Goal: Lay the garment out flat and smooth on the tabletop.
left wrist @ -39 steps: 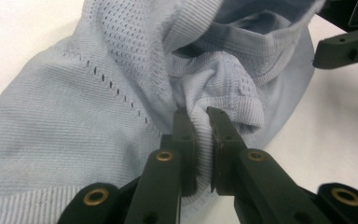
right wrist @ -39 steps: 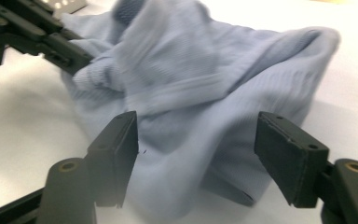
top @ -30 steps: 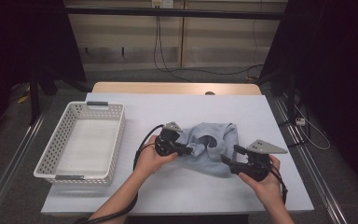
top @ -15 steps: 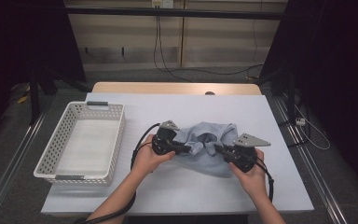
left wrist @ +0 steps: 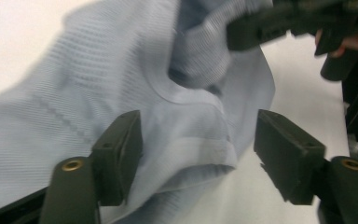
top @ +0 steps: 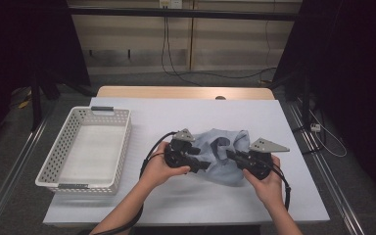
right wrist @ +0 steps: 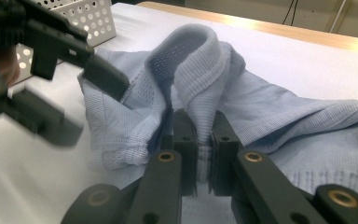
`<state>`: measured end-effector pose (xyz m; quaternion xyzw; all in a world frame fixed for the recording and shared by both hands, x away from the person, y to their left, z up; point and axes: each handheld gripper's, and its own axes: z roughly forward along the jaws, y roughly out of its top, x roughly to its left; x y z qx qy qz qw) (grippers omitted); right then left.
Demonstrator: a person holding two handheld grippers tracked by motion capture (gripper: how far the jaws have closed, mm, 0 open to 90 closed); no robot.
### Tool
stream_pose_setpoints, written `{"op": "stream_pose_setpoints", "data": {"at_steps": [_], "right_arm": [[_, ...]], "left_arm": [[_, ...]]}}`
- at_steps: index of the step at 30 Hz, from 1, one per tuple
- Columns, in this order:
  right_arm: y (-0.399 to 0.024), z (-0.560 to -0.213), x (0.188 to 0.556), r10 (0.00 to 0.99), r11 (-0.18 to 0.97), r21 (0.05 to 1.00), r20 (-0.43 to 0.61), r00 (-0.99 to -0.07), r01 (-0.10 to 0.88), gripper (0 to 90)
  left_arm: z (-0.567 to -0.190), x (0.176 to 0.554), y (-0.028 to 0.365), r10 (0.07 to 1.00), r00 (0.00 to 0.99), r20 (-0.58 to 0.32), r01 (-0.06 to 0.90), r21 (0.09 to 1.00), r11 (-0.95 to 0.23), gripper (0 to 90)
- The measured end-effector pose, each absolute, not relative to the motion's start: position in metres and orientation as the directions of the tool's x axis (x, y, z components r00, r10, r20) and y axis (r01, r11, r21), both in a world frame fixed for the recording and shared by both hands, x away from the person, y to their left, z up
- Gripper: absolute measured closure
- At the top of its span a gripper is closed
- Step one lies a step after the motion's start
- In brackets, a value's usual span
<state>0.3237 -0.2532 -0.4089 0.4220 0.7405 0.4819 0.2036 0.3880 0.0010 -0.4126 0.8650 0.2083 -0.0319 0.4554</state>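
A light blue knit garment (top: 227, 164) lies crumpled on the white table (top: 176, 117). My left gripper (top: 203, 165) is at its left edge. In the left gripper view its jaws (left wrist: 198, 140) have just been opening and stand wide apart, with the garment's hem (left wrist: 186, 154) lying loose between them, not pressed. My right gripper (top: 229, 154) reaches in from the right. In the right gripper view it (right wrist: 204, 135) is shut on a raised ribbed fold of the garment (right wrist: 200, 51), which stands up above the pads. The left gripper (right wrist: 86, 102) shows open just beyond that fold.
A white perforated basket (top: 49, 166) stands on the left part of the table, nothing showing inside it. A wooden strip (top: 186, 92) runs along the table's far edge. Cables trail from both grippers toward the near edge.
The left jaws have opened and let go of the cloth. The right jaws, open a second ago, have closed on a fold of the garment. Both hands stayed nearly in place.
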Motion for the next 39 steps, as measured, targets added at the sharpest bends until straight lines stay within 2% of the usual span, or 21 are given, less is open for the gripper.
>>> {"op": "stream_pose_setpoints", "data": {"at_steps": [8, 10, 11, 13, 15, 26, 32, 39], "right_arm": [[-0.255, -0.409, 0.326, 0.826, 0.168, 0.879, 0.121, -0.55, 0.446, 84.6], [-0.256, -0.41, 0.327, 0.825, 0.172, 0.878, 0.12, -0.553, 0.447, 84.7], [-0.256, -0.411, 0.327, 0.827, 0.171, 0.876, 0.121, -0.549, 0.452, 84.6], [-0.258, -0.411, 0.327, 0.829, 0.165, 0.876, 0.125, -0.545, 0.453, 84.6], [-0.26, -0.412, 0.327, 0.832, 0.16, 0.875, 0.13, -0.54, 0.457, 84.7], [-0.274, -0.399, 0.33, 0.835, 0.15, 0.882, 0.13, -0.535, 0.447, 84.6], [-0.278, -0.385, 0.334, 0.835, 0.166, 0.884, 0.11, -0.539, 0.437, 84.7], [-0.28, -0.372, 0.342, 0.829, 0.168, 0.886, 0.11, -0.548, 0.433, 84.7]], "left_arm": [[-0.436, 0.383, -0.014, 0.335, 0.933, -0.132, 0.324, 0.716, -0.619, 45.2], [-0.438, 0.384, -0.014, 0.332, 0.938, -0.101, 0.301, 0.712, -0.634, 54.7], [-0.437, 0.384, -0.014, 0.342, 0.935, -0.095, 0.304, 0.712, -0.633, 65.6], [-0.434, 0.386, -0.01, 0.355, 0.925, -0.138, 0.341, 0.716, -0.61, 78.0], [-0.428, 0.388, -0.005, 0.365, 0.917, -0.16, 0.362, 0.72, -0.592, 83.5], [-0.388, 0.404, 0.03, 0.382, 0.884, -0.271, 0.433, 0.784, -0.445, 85.4], [-0.364, 0.418, 0.05, 0.403, 0.864, -0.304, 0.454, 0.816, -0.358, 85.5], [-0.35, 0.429, 0.058, 0.418, 0.852, -0.313, 0.468, 0.814, -0.344, 85.6]]}}
